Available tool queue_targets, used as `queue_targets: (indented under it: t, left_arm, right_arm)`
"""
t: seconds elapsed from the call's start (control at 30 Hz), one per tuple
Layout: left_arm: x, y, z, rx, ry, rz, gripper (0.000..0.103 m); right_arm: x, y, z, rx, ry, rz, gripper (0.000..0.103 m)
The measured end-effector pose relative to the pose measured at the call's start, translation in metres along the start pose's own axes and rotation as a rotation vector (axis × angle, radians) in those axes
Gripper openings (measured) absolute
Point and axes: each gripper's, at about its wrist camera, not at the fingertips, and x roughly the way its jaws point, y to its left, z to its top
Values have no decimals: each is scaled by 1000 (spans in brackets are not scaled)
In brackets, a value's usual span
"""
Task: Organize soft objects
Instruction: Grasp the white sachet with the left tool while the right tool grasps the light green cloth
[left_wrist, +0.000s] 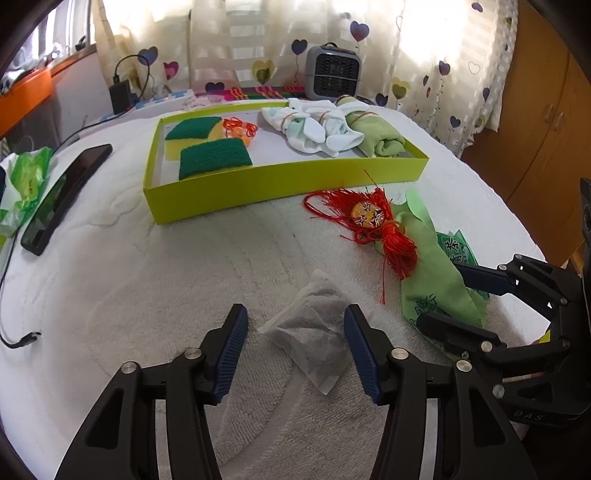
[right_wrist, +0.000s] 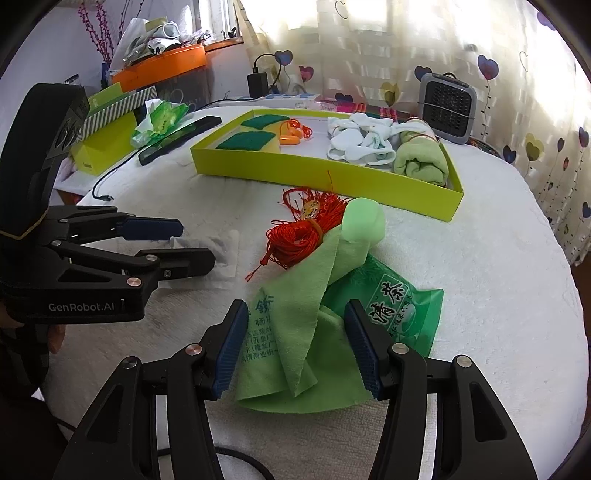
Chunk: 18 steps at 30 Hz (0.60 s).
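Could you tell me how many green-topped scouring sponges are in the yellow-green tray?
2. Both lie at the left end of the tray: one scouring sponge in the far corner, the other scouring sponge just nearer the front wall. None appears hidden.

A sachet lies between the fingers of the left gripper, a tassel and cloth ahead to its right, a tray beyond holding sponges and socks.
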Motion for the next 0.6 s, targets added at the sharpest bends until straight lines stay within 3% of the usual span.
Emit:
queue_targets:
  t: [0.13,0.6]
  left_arm:
    - [-1,4,0,-14,-3,-1,45]
    - [-4,9,-3,-34,-16,-14,18]
  right_arm:
    - [-1,-2,1,9,-3,-10,42]
    - [-6,-3,0,19,-28,-28,20]
